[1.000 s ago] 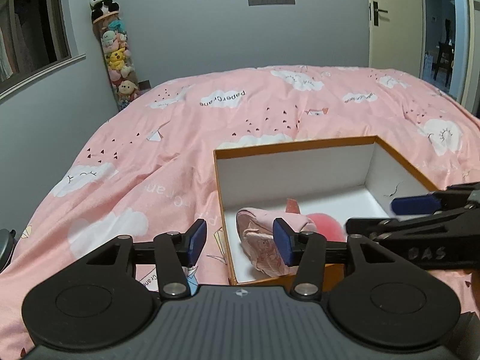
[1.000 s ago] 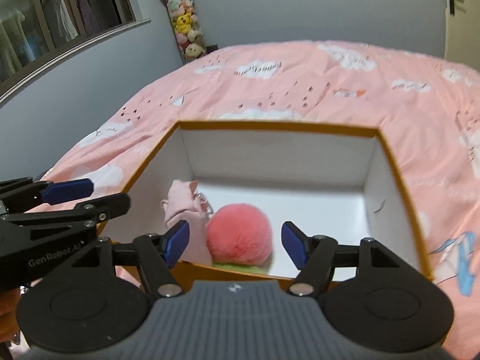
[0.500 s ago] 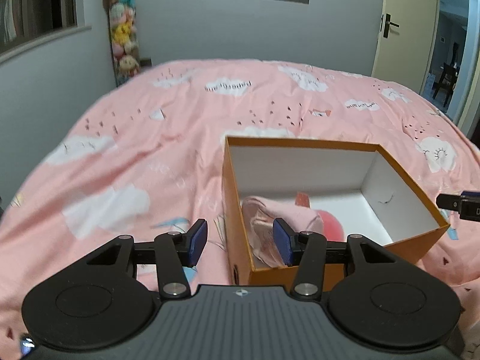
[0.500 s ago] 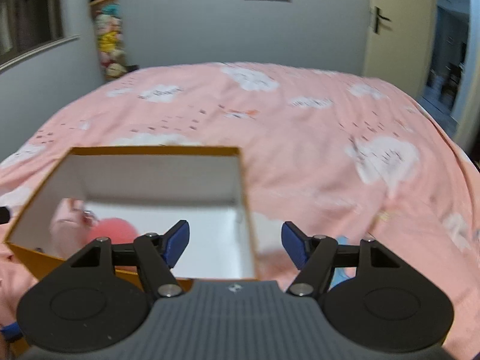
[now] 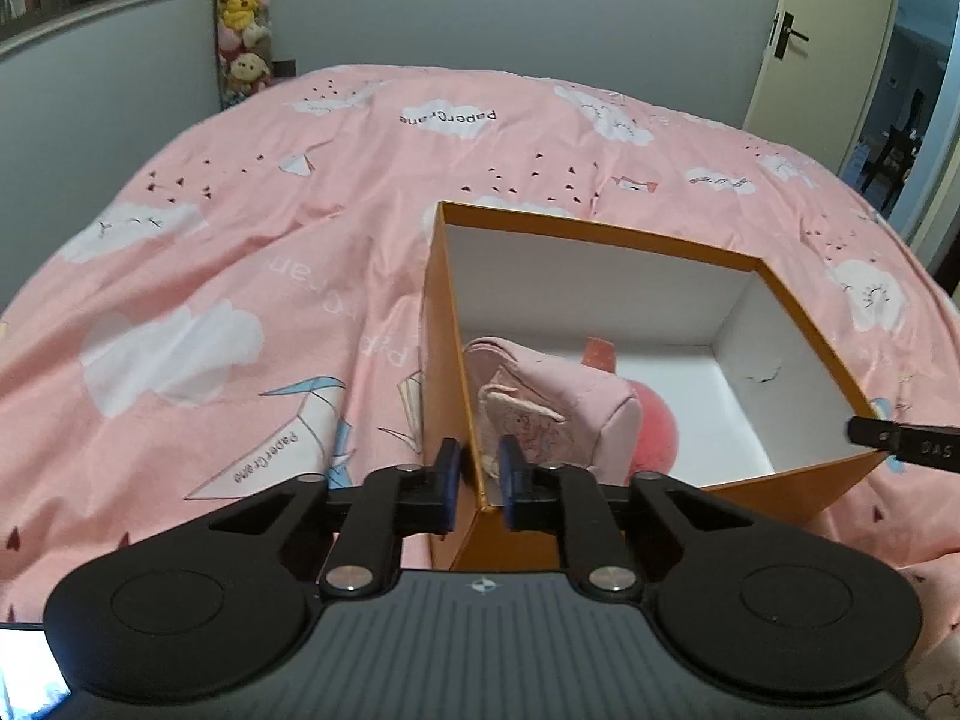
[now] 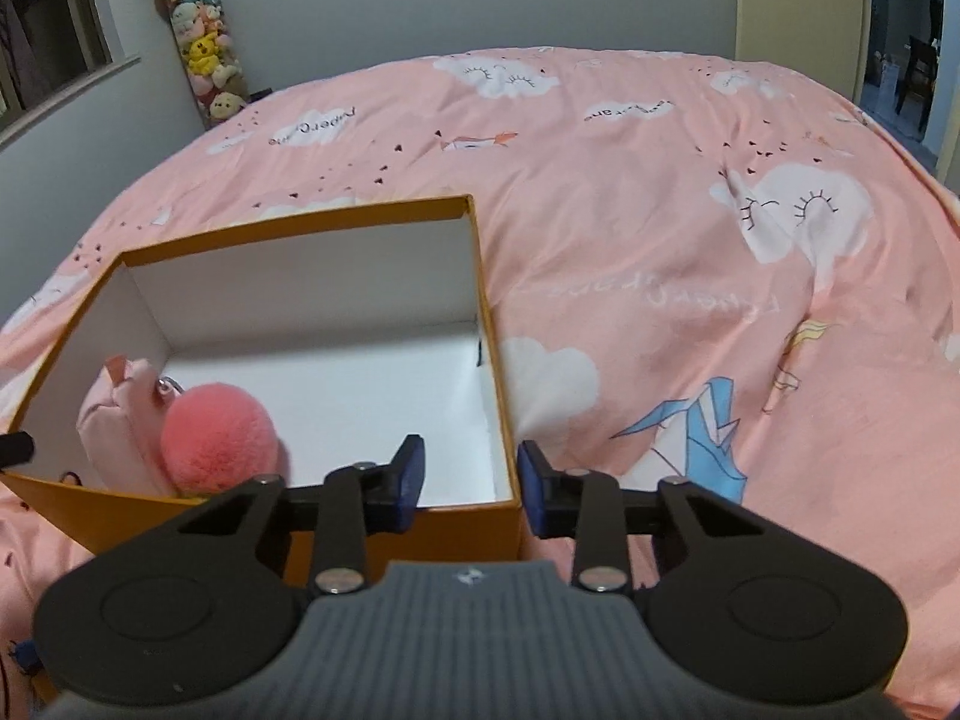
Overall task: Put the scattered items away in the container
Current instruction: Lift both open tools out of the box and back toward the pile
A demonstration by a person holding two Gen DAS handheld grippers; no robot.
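Pink bedding (image 5: 240, 276) carries the box (image 5: 441, 324); left gripper (image 5: 478, 480) pinches its wall, right gripper (image 6: 471, 483) closing astride another, pouch (image 5: 558, 414) half-hidden.

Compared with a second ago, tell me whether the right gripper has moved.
Yes. The right gripper shifted right along the orange box to its corner; closing jaws straddle the wall.

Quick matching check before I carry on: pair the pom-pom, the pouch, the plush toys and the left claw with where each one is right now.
1. pink pom-pom
2. pink pouch
3. stack of plush toys
4. left claw

A. against the room's wall, beyond the bed
B. inside the orange box, against a side wall
C. inside the box, resting against the pouch
D. clamped on the box's wall

Pairs: 1-C, 2-B, 3-A, 4-D
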